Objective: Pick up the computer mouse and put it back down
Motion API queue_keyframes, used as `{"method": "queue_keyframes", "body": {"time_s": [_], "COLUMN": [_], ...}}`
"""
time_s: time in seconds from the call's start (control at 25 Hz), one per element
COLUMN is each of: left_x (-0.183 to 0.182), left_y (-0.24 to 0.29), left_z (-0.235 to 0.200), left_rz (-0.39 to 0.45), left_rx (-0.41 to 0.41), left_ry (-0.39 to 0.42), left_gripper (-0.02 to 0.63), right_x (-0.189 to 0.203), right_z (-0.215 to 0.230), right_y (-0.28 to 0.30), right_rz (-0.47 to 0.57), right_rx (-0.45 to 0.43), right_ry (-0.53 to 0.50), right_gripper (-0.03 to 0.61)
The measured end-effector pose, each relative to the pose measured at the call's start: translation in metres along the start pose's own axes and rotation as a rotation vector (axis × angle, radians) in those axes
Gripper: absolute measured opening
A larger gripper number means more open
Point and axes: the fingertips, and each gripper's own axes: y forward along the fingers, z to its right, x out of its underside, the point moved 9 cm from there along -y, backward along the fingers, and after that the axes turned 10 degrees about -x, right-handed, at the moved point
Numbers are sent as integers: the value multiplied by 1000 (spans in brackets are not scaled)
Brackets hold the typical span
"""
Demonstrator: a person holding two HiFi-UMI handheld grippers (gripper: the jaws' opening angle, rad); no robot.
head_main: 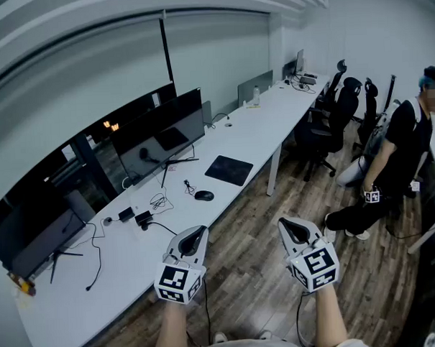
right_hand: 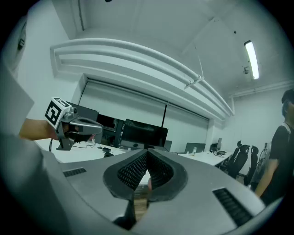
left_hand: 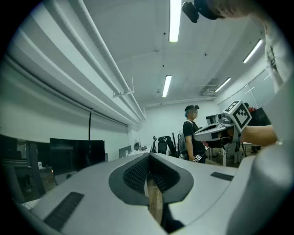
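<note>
On the desk (head_main: 262, 124), the mouse (head_main: 203, 196) is lying near the front edge, just beside the pad (head_main: 229, 169) and well apart from both grippers. I am holding the left gripper (head_main: 198, 232) by the desk's front edge, and its jaws are pressing together with nothing between them. The right gripper (head_main: 290, 223) is hovering farther out from the desk, over the floor, and its jaws are also resting together, empty. Monitors (head_main: 158, 136) are standing along the back of the desk.
</note>
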Motion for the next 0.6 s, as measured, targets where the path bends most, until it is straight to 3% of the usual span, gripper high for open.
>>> {"method": "queue_keyframes", "body": {"time_s": [0.16, 0.36, 0.6], "left_x": [0, 3, 6], "left_y": [6, 13, 32], "left_z": [13, 31, 34], "left_rz": [-17, -27, -52], "left_rx": [38, -13, -70], "left_ry": [-81, -4, 25], "left_gripper": [18, 18, 18], "right_x": [4, 11, 23], "right_z": [13, 33, 64], "right_y": [-8, -18, -12], "right_rz": [54, 54, 38], "right_rx": [-20, -18, -58], "right_ry": [33, 7, 44], "right_gripper": [14, 14, 14]}}
